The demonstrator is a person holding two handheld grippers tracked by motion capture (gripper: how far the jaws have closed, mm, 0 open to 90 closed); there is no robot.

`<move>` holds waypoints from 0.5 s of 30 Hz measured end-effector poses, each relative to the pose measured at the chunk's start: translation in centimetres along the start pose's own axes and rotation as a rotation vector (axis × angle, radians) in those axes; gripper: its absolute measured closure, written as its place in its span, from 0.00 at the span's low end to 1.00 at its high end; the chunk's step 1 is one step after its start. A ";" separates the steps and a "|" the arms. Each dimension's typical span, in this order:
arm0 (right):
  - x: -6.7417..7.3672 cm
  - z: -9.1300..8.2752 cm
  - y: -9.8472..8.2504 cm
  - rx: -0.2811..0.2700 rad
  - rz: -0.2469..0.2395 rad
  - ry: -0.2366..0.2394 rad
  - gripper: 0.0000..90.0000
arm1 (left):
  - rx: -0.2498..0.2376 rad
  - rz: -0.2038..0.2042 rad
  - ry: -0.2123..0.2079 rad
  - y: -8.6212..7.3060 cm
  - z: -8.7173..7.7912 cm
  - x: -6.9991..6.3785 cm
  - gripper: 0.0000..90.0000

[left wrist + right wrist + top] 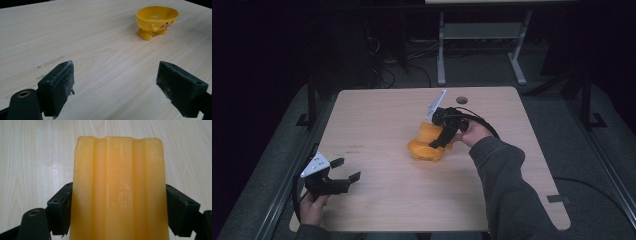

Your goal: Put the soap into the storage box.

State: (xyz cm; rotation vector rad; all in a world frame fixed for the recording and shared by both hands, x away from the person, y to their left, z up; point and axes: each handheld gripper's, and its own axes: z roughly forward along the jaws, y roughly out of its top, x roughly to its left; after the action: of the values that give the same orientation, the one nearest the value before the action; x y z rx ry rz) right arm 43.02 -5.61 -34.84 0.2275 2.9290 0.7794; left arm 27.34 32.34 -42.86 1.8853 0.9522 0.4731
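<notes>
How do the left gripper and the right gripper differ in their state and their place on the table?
The left gripper is open and holds nothing, while the right gripper is shut on an orange ridged block. The left gripper sits near the table's near-left edge, far from the yellow bowl; the right gripper is at the middle, right beside it. Both have black jaws and are held by a hand.

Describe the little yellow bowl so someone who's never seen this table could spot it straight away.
On the light wooden table, look near the middle, beside the right gripper and the ribbed orange block it clamps. The yellow bowl stands there on two stubby feet, with a cartoon face and pink cheeks.
</notes>
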 end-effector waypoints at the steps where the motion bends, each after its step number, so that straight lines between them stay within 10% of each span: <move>1: 0.0 0.1 0.1 -0.004 0.000 0.005 0.23 | 0.000 0.001 0.000 0.0 0.0 0.0 0.16; 15: -0.2 2.9 -0.1 0.003 0.000 0.035 0.23 | 0.002 0.002 0.000 0.0 0.0 0.0 0.16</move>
State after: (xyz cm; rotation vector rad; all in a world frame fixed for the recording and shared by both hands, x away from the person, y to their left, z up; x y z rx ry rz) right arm 43.59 -4.28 -37.37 0.2168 2.9626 0.7874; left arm 27.37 32.35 -42.88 1.8885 0.9513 0.4727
